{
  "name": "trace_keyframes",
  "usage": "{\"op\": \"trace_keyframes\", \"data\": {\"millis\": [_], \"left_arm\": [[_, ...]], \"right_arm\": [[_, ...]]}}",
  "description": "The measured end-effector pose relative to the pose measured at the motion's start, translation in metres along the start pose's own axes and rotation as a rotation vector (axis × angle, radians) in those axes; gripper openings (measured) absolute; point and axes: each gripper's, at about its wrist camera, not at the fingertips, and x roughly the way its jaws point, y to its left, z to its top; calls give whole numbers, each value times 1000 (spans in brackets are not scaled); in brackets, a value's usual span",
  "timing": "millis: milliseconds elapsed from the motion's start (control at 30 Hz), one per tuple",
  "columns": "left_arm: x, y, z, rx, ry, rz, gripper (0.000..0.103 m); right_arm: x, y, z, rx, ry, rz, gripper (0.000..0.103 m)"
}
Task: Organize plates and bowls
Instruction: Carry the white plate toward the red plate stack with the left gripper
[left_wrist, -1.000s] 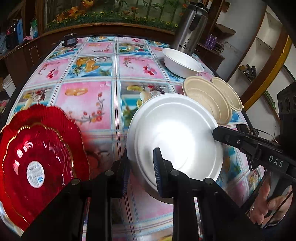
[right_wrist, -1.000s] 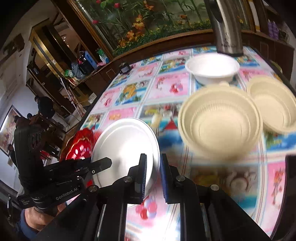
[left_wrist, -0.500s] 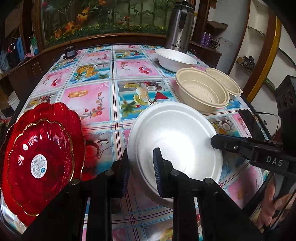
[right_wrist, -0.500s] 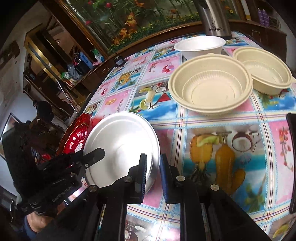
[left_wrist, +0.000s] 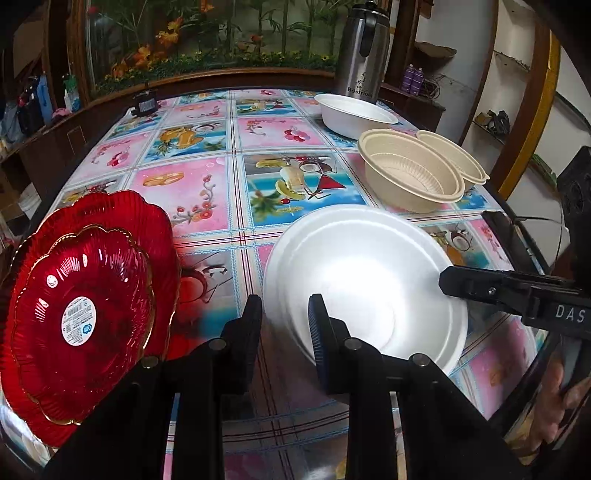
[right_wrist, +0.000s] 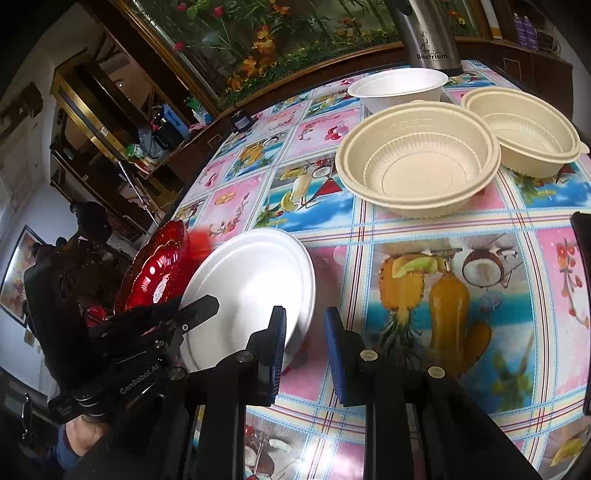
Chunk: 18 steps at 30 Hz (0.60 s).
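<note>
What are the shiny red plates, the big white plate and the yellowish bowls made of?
Red plates: probably clear plastic, maybe glass; see-through, glossy, ribbed, gold-edged.
White plate: looks like foam; matte, soft, thick rim.
Beige bowls: likely thin moulded plastic or pulp; dull, fine ribbed walls.

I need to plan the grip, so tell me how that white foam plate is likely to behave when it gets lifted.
The white foam plate looks thin and matte, so it is probably very light and may flex under a one-edge hold. Both the left gripper and the right gripper straddle its rim, which suggests two-sided support suits it. Hard pinching could dent the soft rim.
</note>
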Motion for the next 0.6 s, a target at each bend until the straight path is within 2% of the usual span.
{"op": "trace_keyframes", "data": {"millis": [133, 300, 433, 600], "left_arm": [[-3, -2, -7, 23, -40, 30, 28], [-5, -11, -9, 80, -72, 69, 29], [0, -17, -9, 113, -52, 78, 29], [1, -14, -10, 98, -44, 64, 29]], "right_arm": [[-1, 3, -4, -10, -12, 23, 22], [-2, 13, -10, -50, -54, -24, 9], [0, 14, -13, -57, -58, -6, 9], [3, 7, -16, -29, -73, 33, 10]]}}
